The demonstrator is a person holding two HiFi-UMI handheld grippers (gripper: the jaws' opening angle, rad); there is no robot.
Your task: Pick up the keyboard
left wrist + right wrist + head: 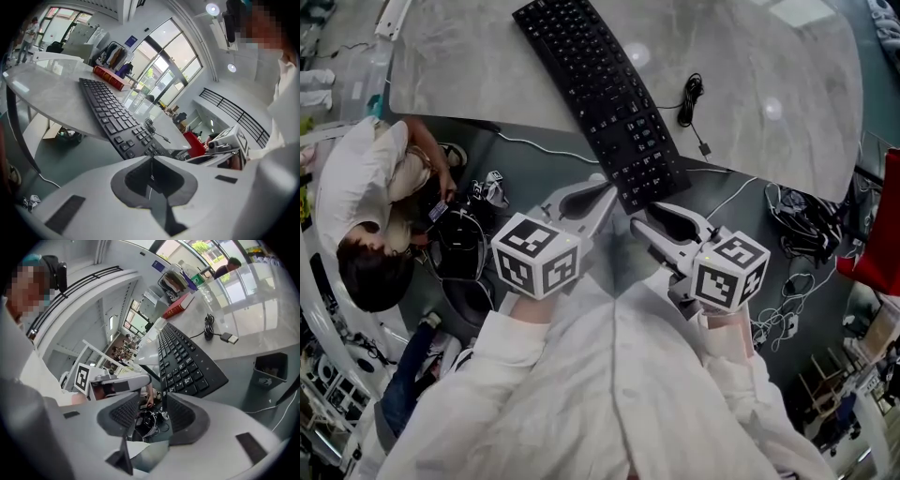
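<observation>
No text could be read with certainty. The key legends on the black keyboard were too small to make out. The left gripper and the right gripper each bore a cube with only black-and-white square patterns. The red book and the blue sign near the window were too blurred.

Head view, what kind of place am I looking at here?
Probably an open-plan office or lab workspace. A black keyboard lies on a pale marble-look table, tangled cables lie down beside the table, and tall windows show in the left gripper view.
</observation>
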